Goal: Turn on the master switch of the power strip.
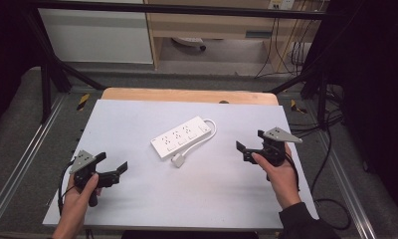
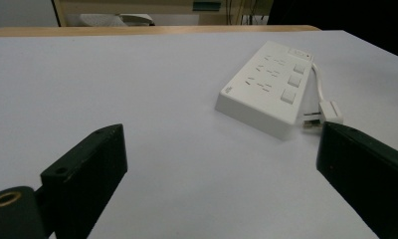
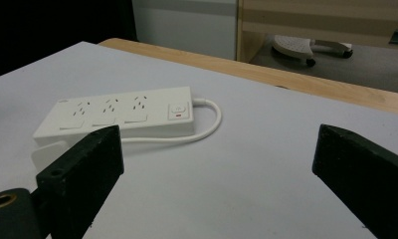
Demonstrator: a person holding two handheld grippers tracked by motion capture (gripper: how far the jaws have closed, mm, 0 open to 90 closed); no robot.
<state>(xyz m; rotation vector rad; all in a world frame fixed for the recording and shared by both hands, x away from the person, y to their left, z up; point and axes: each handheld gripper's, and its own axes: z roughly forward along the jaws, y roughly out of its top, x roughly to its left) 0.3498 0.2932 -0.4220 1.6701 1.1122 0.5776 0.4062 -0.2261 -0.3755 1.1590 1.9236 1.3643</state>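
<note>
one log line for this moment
left gripper: open, empty | right gripper: open, empty | white plastic power strip: flat mid-table, untouched, cord looped

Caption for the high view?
Two open grippers, left and right, flank a white power strip on the table.

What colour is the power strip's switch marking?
Red, on the white power strip; clearest in the right gripper view.

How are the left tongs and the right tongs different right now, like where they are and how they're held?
The left tongs sit near the table's front left edge, farther from the power strip; the right tongs are farther back on the right, nearer the strip. The left hand grips from below and behind; the right hand wraps around closer to the jaws. Both tongs are open, hold nothing and point toward the power strip.
</note>
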